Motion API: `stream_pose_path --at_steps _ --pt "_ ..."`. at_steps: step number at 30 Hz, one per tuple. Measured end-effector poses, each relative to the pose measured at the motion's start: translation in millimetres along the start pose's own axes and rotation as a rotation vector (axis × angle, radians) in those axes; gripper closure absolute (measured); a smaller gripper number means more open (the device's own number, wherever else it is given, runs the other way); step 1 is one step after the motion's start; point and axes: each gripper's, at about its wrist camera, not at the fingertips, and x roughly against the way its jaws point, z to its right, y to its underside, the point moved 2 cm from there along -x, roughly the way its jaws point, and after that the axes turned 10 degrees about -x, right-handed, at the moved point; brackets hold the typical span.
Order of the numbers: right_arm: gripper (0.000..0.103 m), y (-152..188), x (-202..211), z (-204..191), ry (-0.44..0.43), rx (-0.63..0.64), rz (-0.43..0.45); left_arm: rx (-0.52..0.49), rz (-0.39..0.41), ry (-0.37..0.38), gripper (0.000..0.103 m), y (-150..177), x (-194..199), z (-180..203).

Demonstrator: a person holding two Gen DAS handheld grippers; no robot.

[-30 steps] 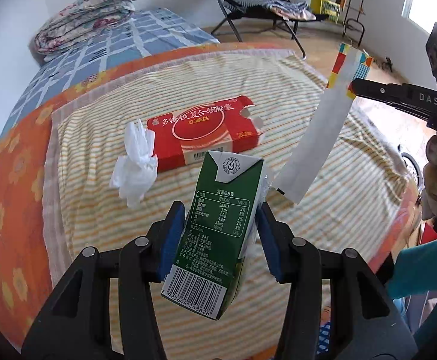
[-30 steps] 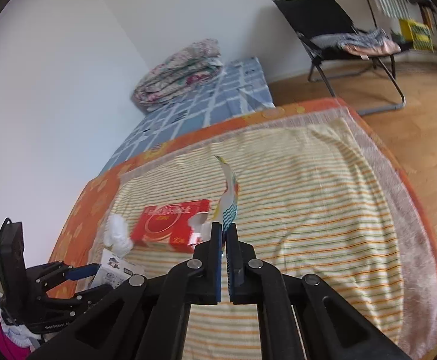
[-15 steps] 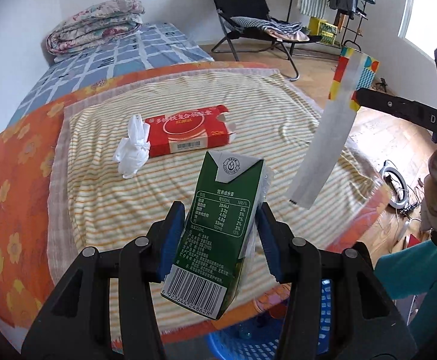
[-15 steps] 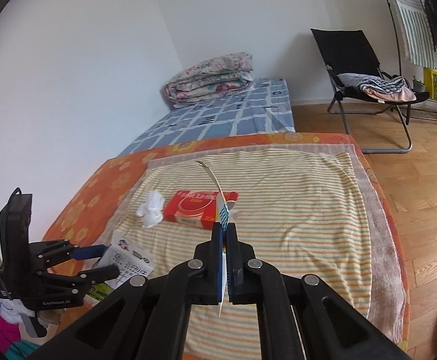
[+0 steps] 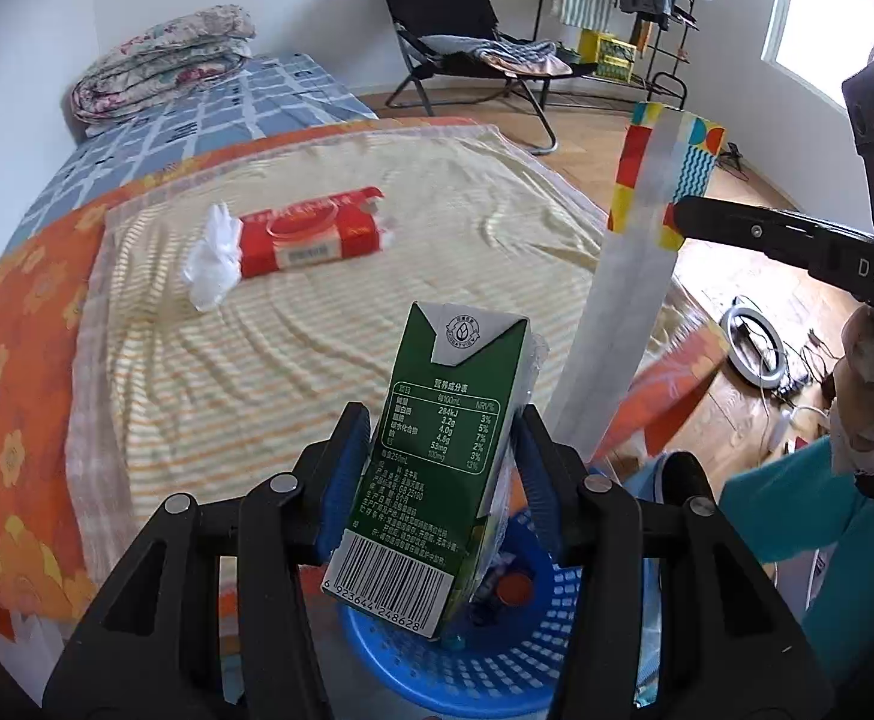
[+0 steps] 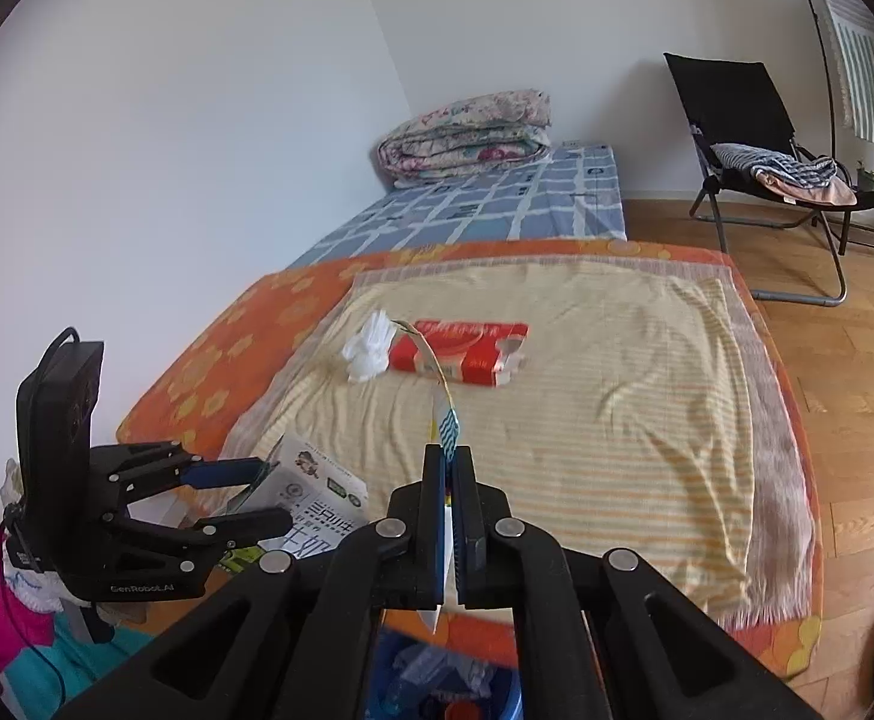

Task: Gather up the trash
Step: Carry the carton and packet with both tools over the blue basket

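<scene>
**Two pieces in hand, basket below: drop not done yet**

Two items held, two on the bed. My left gripper (image 5: 444, 474) is clamped on the green milk carton (image 5: 437, 456), jaws about half spread, blue pads on its side faces. My right gripper (image 6: 450, 516) is pinched fully closed on the wrapper strip (image 5: 634, 276), a long white strip with a coloured printed end. Both hang past the near edge of the bed (image 5: 329, 324), over the blue basket (image 5: 496, 660), which already has trash in it.

Left to collect: the red box (image 5: 311, 234) and the crumpled tissue (image 5: 215, 258) touching its left end, toward the far left corner of the striped cover.

Risks, as I read it:
- Strip is limp and long. It dangles beside the carton; if I release early it could drift and land outside the rim.
- Carton sits tilted in the pads. It could clip the rim on release and bounce to the floor.
- Both grippers are crowded over one opening, so they could knock together.

Readable text: carton barcode 6 923644 248628, a nutrition table with 284kJ, "250mL". Right gripper arm shows "DAS". Left gripper body reads "GenRobot.AI". Red box has Chinese print, too blurred to read.
</scene>
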Motion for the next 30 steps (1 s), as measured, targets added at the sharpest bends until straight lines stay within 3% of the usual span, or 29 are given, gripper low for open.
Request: stream_pose_path --at_steps 13,30 --pt "0.103 53.7 4.7 5.3 0.014 0.019 -0.082 -0.015 -0.066 0.033 0.053 38.8 -15.6 34.1" --pt "0.103 106.2 -23.8 5.1 0.047 0.052 -0.215 -0.012 -0.174 0.057 0.053 83.4 -47.9 52.1"
